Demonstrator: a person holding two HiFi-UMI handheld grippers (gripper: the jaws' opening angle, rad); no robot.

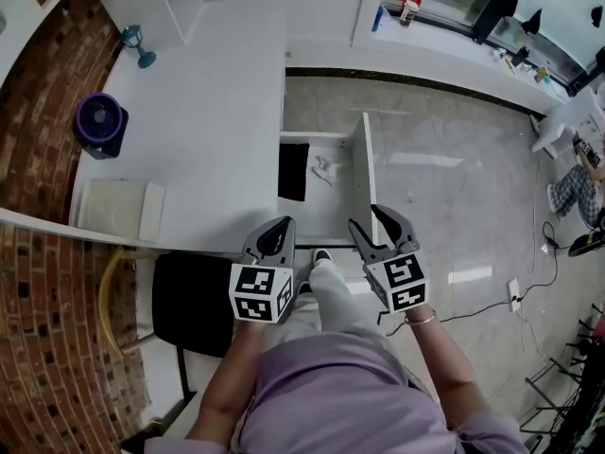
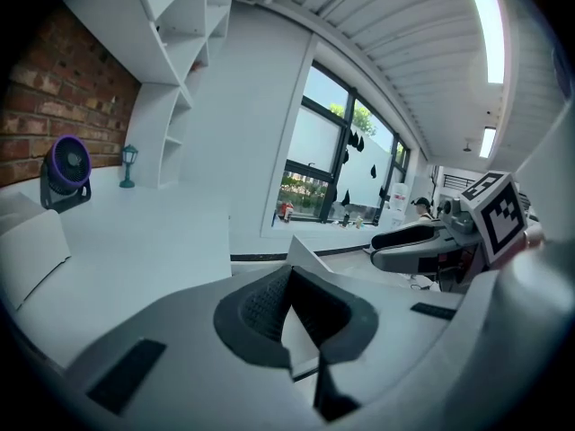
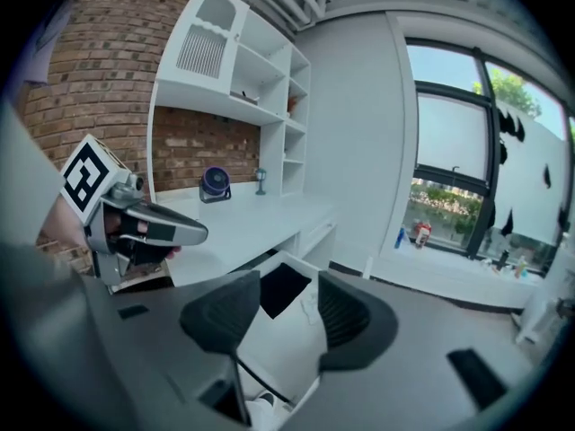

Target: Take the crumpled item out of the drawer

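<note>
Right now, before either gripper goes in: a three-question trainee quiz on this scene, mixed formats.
1. True or false: the crumpled white item lies inside the open white drawer.
2. Multiple choice: whose jaws stand apart? A) left only B) right only C) both
3. Fill in: the round fan on the white desk is coloured ____.

Key
1. True.
2. B. The right gripper is open with nothing between its jaws. The left gripper has its jaw tips together.
3. Purple.
</note>
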